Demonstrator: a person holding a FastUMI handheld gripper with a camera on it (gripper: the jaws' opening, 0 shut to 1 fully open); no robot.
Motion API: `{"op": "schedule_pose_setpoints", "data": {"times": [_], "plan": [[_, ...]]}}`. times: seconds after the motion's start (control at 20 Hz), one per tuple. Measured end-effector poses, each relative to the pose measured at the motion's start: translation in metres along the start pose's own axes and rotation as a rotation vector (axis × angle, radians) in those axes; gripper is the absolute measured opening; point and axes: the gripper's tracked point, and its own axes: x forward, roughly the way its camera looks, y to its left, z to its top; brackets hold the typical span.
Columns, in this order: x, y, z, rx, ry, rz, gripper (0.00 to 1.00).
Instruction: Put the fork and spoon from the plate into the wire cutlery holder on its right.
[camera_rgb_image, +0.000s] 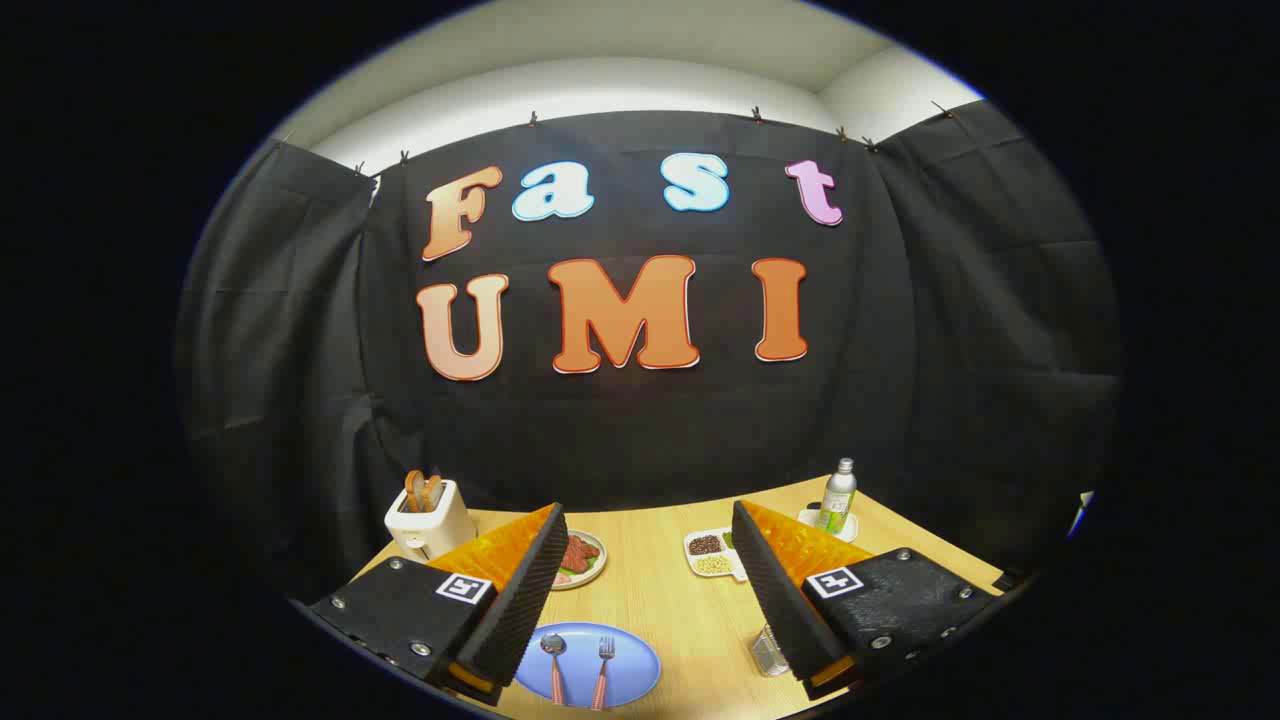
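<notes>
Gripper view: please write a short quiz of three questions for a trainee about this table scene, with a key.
1. True or false: the spoon and fork lie side by side on the blue plate.
2. Which thing stands at the far right of the table? A) toaster B) bottle C) wire cutlery holder
3. Fill in: the gripper is ____, holding nothing.

Key:
1. True; the spoon lies left of the fork.
2. B, the bottle. The toaster stands far left; the wire cutlery holder is near, right of the plate.
3. Open.

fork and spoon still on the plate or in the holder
On the plate: spoon and fork lie side by side on the blue plate, between the open gripper fingers.
</notes>
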Motion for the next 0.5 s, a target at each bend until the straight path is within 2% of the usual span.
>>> {"op": "schedule_pose_setpoints", "data": {"times": [0.35,0.5], "plan": [[0.002,0.019,-0.023,0.016,0.047,0.027,0.99],[0.003,0.025,-0.032,-0.021,0.066,0.034,0.98]]}}
